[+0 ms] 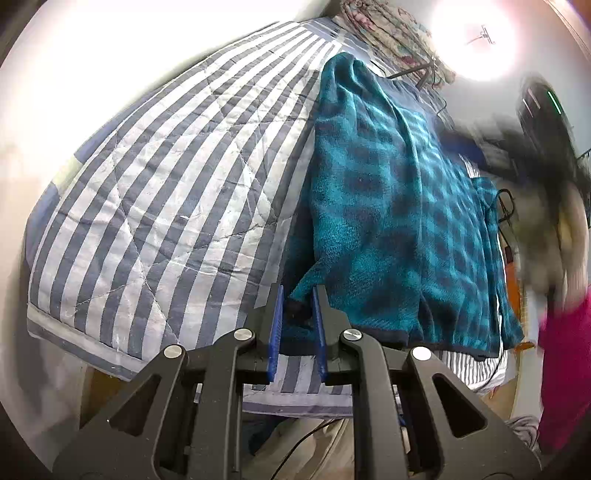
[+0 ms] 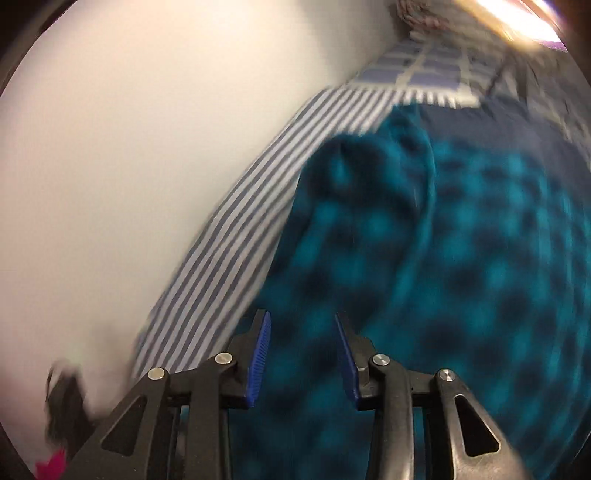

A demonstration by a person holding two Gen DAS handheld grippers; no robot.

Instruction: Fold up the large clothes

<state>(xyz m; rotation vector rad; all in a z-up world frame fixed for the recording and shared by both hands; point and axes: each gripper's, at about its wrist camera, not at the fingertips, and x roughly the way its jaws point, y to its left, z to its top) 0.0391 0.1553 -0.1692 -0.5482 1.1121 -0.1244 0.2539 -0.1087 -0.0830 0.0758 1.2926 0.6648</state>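
Likely the blanket (image 1: 388, 206) corner slips from the narrow-set left gripper (image 1: 297, 295); right gripper (image 2: 303, 325) gapes empty above it.

**Count of what you have in view**

You have one teal checked garment (image 1: 388, 206) at 3 o'clock, one striped quilt (image 1: 155, 206) at 9 o'clock, one floral cloth (image 1: 388, 29) at 12 o'clock, and two grippers: left gripper (image 1: 297, 295), right gripper (image 2: 303, 321).
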